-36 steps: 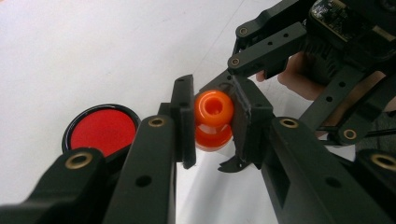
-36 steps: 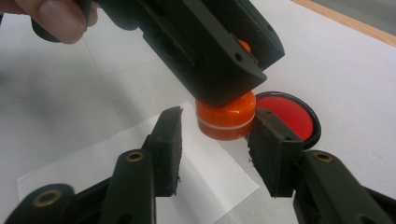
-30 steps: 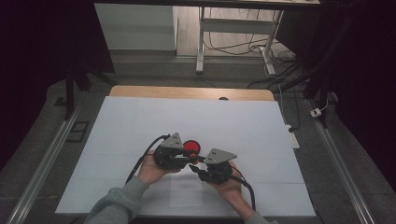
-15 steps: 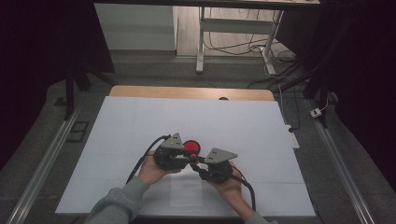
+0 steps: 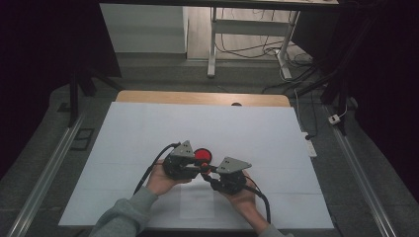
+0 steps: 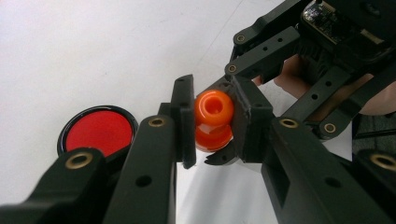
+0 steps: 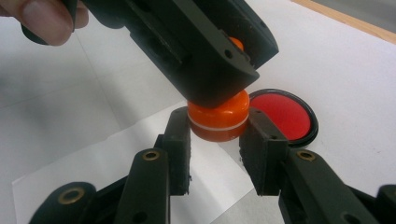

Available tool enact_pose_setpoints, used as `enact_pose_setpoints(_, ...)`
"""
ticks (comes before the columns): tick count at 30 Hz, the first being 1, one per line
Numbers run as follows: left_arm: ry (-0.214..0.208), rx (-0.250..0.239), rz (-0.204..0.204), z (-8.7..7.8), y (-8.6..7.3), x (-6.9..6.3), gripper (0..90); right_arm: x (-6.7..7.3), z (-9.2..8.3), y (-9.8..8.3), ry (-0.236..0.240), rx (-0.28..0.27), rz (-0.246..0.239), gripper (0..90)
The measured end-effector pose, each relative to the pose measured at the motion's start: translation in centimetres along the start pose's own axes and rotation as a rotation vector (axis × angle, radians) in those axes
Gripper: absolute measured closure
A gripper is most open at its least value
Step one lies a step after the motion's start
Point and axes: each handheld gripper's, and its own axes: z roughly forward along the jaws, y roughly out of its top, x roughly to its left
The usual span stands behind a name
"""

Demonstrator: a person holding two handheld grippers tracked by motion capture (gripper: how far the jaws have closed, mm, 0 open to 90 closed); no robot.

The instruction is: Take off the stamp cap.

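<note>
Both grippers are gripping one small orange plastic piece point(image 6: 213, 120) above the white sheet point(image 5: 148, 133) on the table, so the main risk is that the piece is slipping out. It is round and smooth, with a hole at one end and a pale ring around its wider part, and it looks like two parts joined together. If the person is pulling or twisting the two parts apart, one part can jump free suddenly, fall on the sheet and roll away. The pads are pressing on curved sides, so a small tilt of one hand is enough to squeeze the piece out sideways. It could also drop on the round red disc with the black rim point(image 6: 97, 130), which is lying flat on the sheet just beside the grippers, and knock it away.

The left gripper point(image 6: 212, 123) is nearly closed, and its two pads are pressing on the narrower end of the orange piece, the one with the hole.

The right gripper point(image 7: 217, 133) has just been closing its jaws. In the right gripper view they are now standing on both sides of the wider end, the one with the pale ring, and appear to be touching it. In the high view the two grippers are meeting nose to nose near the front middle of the sheet.
</note>
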Motion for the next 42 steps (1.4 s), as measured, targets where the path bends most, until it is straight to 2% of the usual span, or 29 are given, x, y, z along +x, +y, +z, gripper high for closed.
enact_pose_setpoints(15, -0.001, -0.003, 0.001, 0.04, -0.07, 0.00, 71.8, 0.14, -0.02, -0.10, -0.013, -0.004, -0.010, 64.1)
enact_pose_setpoints(22, 0.007, 0.013, -0.006, 0.18, -0.11, -0.05, 72.0, 0.24, 0.13, -0.26, -0.021, 0.004, -0.015, 64.5)
enact_pose_setpoints(42, 0.010, 0.007, -0.009, 0.10, -0.17, -0.07, 72.2, 0.39, 0.09, -0.49, -0.035, -0.008, -0.004, 64.7)
